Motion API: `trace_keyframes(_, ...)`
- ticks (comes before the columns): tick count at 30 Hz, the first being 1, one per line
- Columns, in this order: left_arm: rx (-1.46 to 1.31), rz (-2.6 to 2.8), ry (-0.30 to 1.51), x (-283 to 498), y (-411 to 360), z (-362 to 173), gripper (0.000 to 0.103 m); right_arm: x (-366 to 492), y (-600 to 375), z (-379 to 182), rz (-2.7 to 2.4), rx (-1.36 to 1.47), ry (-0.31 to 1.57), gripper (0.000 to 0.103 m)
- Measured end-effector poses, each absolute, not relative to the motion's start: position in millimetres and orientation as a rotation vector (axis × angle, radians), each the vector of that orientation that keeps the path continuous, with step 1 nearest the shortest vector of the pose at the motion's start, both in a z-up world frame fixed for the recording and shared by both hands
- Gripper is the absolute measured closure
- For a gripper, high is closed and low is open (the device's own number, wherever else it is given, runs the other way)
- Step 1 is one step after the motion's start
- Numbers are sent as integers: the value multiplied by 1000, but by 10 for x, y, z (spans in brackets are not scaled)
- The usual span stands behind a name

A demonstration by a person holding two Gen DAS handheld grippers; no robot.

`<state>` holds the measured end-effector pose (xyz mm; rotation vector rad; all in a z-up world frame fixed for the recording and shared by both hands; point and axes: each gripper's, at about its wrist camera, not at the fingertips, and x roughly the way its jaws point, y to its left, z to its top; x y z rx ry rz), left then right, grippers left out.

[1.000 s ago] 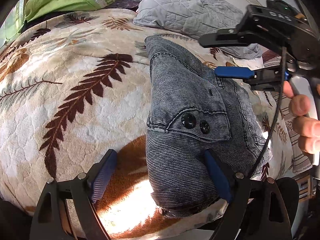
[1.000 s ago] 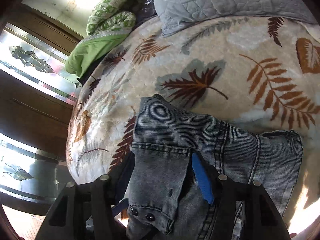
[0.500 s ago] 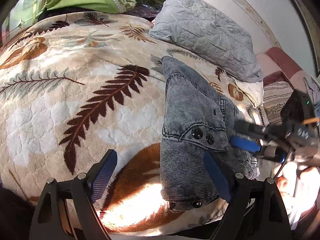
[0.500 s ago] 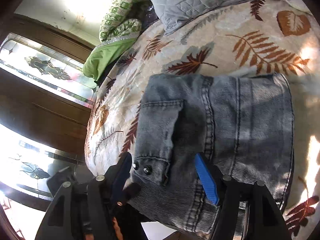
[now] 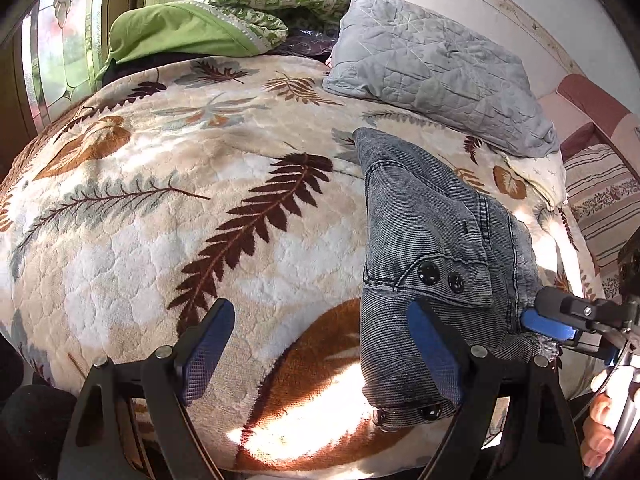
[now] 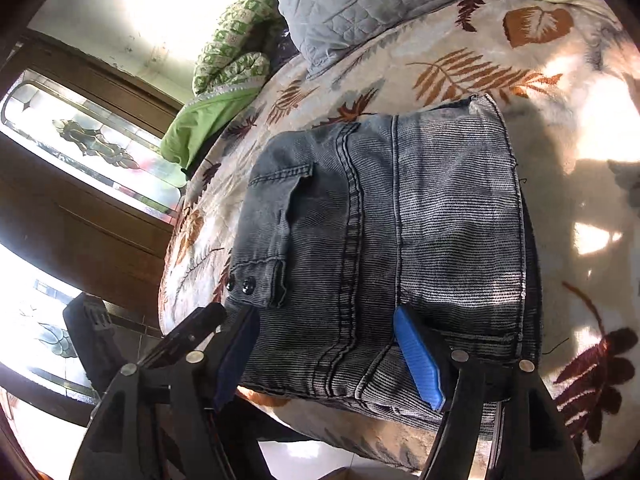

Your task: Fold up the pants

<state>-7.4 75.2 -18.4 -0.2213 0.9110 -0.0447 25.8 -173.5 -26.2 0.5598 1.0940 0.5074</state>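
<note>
Grey denim pants (image 5: 432, 240) lie folded into a compact stack near the front edge of a leaf-patterned blanket (image 5: 180, 208); a flap pocket with two black snaps faces up. They also show in the right wrist view (image 6: 400, 220). My left gripper (image 5: 320, 352) is open and empty, its right finger beside the stack's left edge. My right gripper (image 6: 328, 352) is open, its jaws spread in front of the stack's near edge, holding nothing. The right gripper also shows in the left wrist view (image 5: 560, 320) at the stack's right side.
A grey quilted pillow (image 5: 432, 68) and green bedding (image 5: 192, 32) lie at the far end of the bed. A striped cushion (image 5: 604, 200) sits at the right. A dark wooden door with stained glass (image 6: 80, 184) stands beyond the bed's edge.
Both grippers have pulled back from the folded pants toward the bed's front edge. The right gripper dropped from above the stack to its near side. The pants stay still.
</note>
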Motion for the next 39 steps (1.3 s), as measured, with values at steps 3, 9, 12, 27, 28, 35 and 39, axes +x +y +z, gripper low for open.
trace_keyframes(3,-217,-34,912,-72,755,-178,15,198,-1732,-84,503,540,1045,30)
trace_keyframes(9,-183,-10,920,-61,699,-211,15,100,-1839,-367,466,544,1063,26)
trace_keyframes(12,-185,-3,924,-55,708,-205,15,54,-1858,-229,478,540,1028,26)
trace_keyframes(27,-137,-9,956,-52,579,-186,14,10,-1942,-359,481,541,998,26)
trace_keyframes(28,-110,-21,985,-35,521,-263,14,17,-1931,-337,476,530,1008,26)
trace_keyframes(35,-128,-36,962,-60,530,-311,14,425,-1759,476,450,332,948,26)
trace_keyframes(39,-129,-52,950,-76,540,-322,14,1100,-1220,766,442,138,1014,24)
